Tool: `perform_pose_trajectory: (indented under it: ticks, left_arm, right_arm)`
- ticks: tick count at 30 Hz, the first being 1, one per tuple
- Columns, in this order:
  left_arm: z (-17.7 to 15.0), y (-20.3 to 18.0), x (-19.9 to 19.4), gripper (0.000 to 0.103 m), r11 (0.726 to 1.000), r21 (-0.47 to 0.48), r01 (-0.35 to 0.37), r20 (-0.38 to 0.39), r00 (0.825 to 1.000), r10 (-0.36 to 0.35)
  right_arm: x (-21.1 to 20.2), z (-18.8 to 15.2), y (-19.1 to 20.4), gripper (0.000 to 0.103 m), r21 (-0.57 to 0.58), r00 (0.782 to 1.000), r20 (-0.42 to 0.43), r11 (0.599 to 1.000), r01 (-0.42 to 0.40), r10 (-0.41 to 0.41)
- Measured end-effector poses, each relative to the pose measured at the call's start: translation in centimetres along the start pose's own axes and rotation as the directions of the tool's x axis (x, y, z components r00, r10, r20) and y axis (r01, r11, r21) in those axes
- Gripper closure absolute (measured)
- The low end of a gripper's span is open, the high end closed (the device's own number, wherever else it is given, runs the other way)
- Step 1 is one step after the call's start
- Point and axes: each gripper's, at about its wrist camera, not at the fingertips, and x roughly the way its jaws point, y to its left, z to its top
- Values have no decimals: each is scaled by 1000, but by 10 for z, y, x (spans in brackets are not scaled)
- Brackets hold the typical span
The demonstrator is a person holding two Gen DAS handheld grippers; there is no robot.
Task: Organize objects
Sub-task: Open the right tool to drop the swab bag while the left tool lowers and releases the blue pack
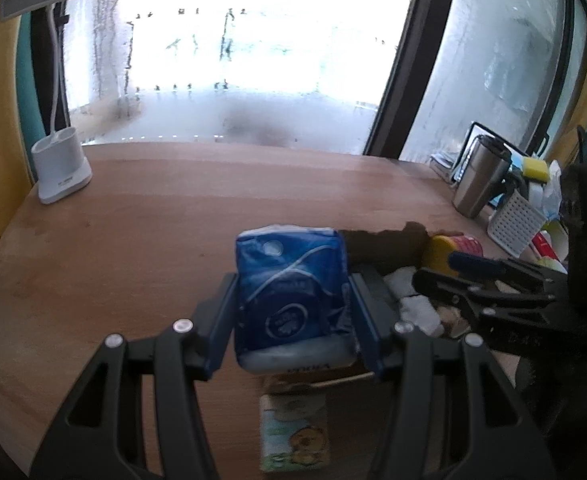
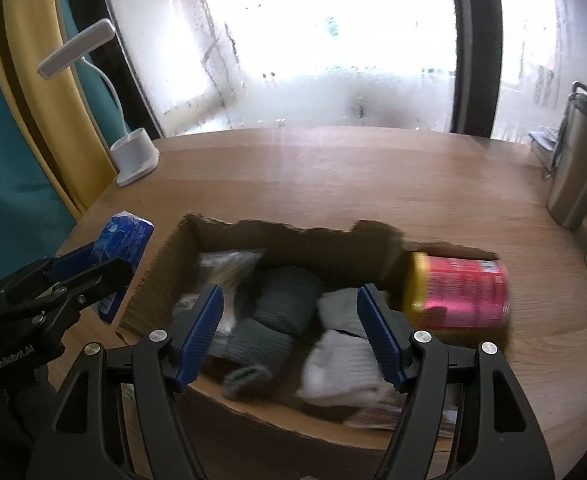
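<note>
My left gripper point(image 1: 291, 312) is clamped on one blue tissue pack point(image 1: 291, 288), its pads pressing both sides, in the lower middle of the left wrist view. In the right wrist view that same pack point(image 2: 123, 240) shows at the left edge, outside the box's left wall.

My right gripper point(image 2: 291, 334) stands fairly wide with nothing between its blue pads, in the lower middle of its own view, above the box.

I count one cardboard box point(image 2: 165, 272), open at the top with torn edges, in the middle of the right wrist view. Inside it lie rolled socks: two dark grey ones point(image 2: 277, 320) in the middle and two pale ones point(image 2: 345, 356) toward the lower right. A blurred packet point(image 2: 221, 268) lies in the box's upper left corner; I cannot tell what it is.

One red and yellow can point(image 2: 459, 294) lies on its side at the right of the box, blurred, against its right edge.

On the wooden table point(image 1: 173, 208) I count one white desk lamp point(image 1: 59, 170) at upper left, one steel tumbler point(image 1: 479, 178) at the right, and one white perforated basket point(image 1: 515, 224) just below it. One small printed pack point(image 1: 295, 434) lies at the bottom of the left wrist view.
</note>
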Motion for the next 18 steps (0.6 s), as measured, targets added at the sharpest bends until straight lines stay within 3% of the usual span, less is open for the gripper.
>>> perform_pose_trajectory:
  ticks: [18]
  left_arm:
    - [4,-64,41,48,998,66,12,-77,997,-7]
  right_arm:
    - [-25,-12,-64,30,55,999,46,998,0,-3]
